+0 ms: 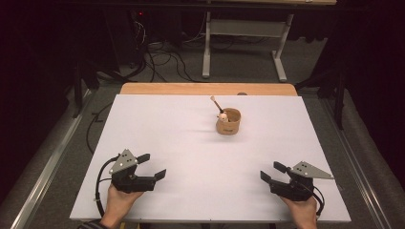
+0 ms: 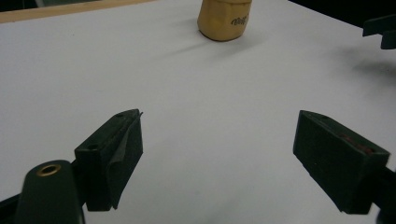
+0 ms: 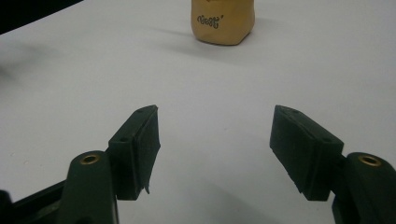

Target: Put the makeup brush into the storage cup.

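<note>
Tan cup (image 1: 228, 122) well beyond right gripper (image 1: 274, 173), apart

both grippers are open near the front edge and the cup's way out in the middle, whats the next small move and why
Probably reach the right gripper forward toward the tan cup. Both it and the left gripper stand open with nothing between the jaws, well short of the cup, which sits upright on the white table with a small wooden stick leaning in it, slightly nearer the right side.
</note>
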Demonstrator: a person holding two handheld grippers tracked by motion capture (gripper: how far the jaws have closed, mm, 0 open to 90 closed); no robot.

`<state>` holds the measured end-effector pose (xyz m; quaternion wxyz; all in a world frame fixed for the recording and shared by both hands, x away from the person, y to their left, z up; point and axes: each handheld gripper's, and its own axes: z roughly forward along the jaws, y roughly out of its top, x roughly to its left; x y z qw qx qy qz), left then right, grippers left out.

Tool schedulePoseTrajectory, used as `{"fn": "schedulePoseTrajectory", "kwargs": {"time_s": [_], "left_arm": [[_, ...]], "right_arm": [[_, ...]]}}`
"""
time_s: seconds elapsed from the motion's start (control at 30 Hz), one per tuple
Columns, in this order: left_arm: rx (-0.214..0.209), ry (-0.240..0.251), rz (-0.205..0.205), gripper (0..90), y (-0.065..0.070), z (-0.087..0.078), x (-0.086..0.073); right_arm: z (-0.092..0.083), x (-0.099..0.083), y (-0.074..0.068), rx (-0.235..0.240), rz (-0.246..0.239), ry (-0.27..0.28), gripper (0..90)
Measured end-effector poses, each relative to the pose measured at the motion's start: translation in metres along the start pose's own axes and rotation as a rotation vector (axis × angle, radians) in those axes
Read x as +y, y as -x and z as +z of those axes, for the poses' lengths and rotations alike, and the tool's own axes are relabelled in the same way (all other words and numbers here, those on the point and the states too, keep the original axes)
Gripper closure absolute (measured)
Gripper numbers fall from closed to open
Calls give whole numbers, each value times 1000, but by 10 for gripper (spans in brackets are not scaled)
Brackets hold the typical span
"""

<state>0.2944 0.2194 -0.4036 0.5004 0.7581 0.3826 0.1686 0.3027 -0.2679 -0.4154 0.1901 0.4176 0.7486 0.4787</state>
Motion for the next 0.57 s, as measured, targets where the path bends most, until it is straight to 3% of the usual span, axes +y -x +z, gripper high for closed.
{"fn": "schedulePoseTrajectory", "kwargs": {"time_s": [0.57], "left_arm": [[-2, -4, -2, 167, -1, 1, 0]], "right_arm": [[0, -1, -1, -6, -10, 0, 338]]}}
